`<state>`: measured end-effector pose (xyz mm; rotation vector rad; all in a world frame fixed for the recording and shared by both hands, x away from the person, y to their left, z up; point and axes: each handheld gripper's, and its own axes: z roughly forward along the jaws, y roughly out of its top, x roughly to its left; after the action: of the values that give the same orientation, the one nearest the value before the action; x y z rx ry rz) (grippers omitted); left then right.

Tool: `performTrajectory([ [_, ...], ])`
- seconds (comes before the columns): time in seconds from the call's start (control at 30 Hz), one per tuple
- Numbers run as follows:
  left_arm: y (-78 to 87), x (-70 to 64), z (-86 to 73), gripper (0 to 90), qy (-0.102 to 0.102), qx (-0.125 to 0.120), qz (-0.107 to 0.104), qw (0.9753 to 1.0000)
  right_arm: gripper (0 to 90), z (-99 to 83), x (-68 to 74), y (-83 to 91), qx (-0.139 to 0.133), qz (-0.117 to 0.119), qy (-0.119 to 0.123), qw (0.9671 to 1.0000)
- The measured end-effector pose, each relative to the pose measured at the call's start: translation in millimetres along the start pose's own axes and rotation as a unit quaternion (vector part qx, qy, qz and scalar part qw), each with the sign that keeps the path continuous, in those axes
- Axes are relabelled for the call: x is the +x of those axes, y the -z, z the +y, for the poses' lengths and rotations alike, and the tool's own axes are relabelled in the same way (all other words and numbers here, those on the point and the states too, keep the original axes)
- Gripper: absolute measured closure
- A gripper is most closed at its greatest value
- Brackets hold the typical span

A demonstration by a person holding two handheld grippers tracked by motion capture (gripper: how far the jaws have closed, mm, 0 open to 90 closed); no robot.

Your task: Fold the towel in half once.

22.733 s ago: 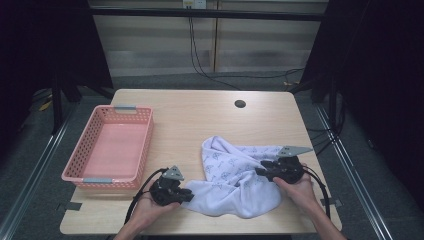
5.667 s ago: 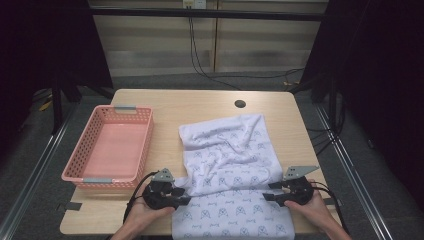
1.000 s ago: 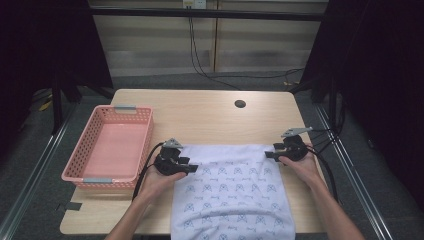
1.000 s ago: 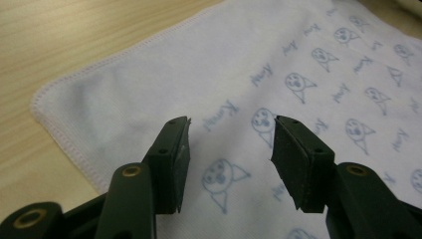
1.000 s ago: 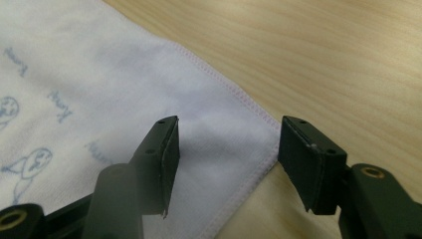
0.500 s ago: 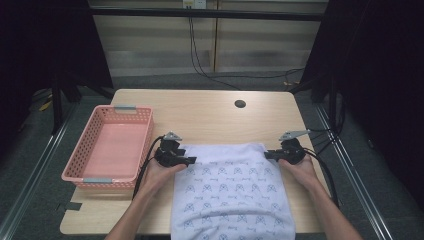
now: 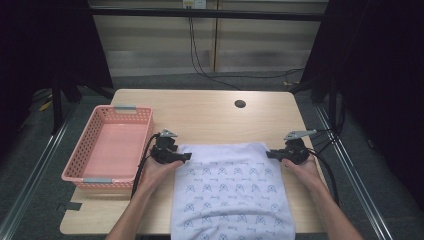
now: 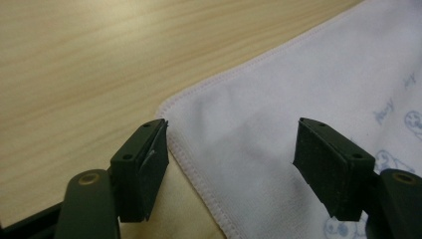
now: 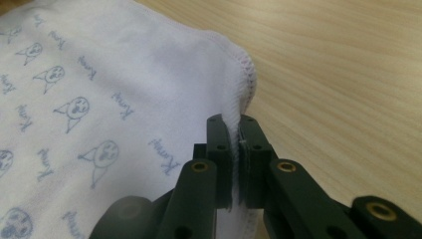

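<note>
The left tongs (image 8: 229, 174) are spread wide, their jaws standing on either side of the far left corner of the white printed cotton cloth (image 8: 318, 99), which lies released on the pale wooden desk (image 8: 89, 64). The right tongs (image 9: 235, 149) are pressed together on the stitched hem at the far right corner, the fabric being pinched between the jaws.

In the high view the cloth (image 7: 230, 190) is seen spread flat and smooth on the near half of the desk (image 7: 210, 115), its near edge hanging over the front. The left tongs (image 7: 186, 157) and right tongs (image 7: 270, 154) are placed at the two far corners. The work is judged to be a spreading or folding of the cloth: the laying-out appears done on the left and not yet let go on the right.

The jaw states are settled by the gripper views, where the hem stitching and small drawn faces are also legible. The pink plastic mesh basket (image 7: 107, 177), standing empty left of the cloth, is supplied by the high view.
</note>
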<state>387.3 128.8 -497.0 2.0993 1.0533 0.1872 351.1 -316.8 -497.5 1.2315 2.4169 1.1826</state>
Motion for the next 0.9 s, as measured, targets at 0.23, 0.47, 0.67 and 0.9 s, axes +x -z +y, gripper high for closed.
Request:
performTrajectory([
  [0.23,-7.8,-6.6,-2.6,40.9,-0.025,-0.005,-0.018,0.9995,86.3,-0.1,0.6,-0.7,0.000,0.006,0.000,1.0000],
  [0.47,-11.7,-15.4,-2.7,76.7,-0.040,-0.003,-0.028,0.9988,86.4,0.8,4.5,-0.8,-0.007,0.018,-0.005,0.9998],
  [0.67,-5.9,-11.6,-5.2,85.9,-0.031,0.001,-0.058,0.9978,86.6,4.2,5.8,14.2,-0.041,0.026,-0.013,0.9987],
  [0.9,15.5,-26.0,4.4,86.2,-0.025,-0.029,-0.089,0.9952,86.8,9.7,6.4,35.3,-0.074,0.032,-0.021,0.9965],
])
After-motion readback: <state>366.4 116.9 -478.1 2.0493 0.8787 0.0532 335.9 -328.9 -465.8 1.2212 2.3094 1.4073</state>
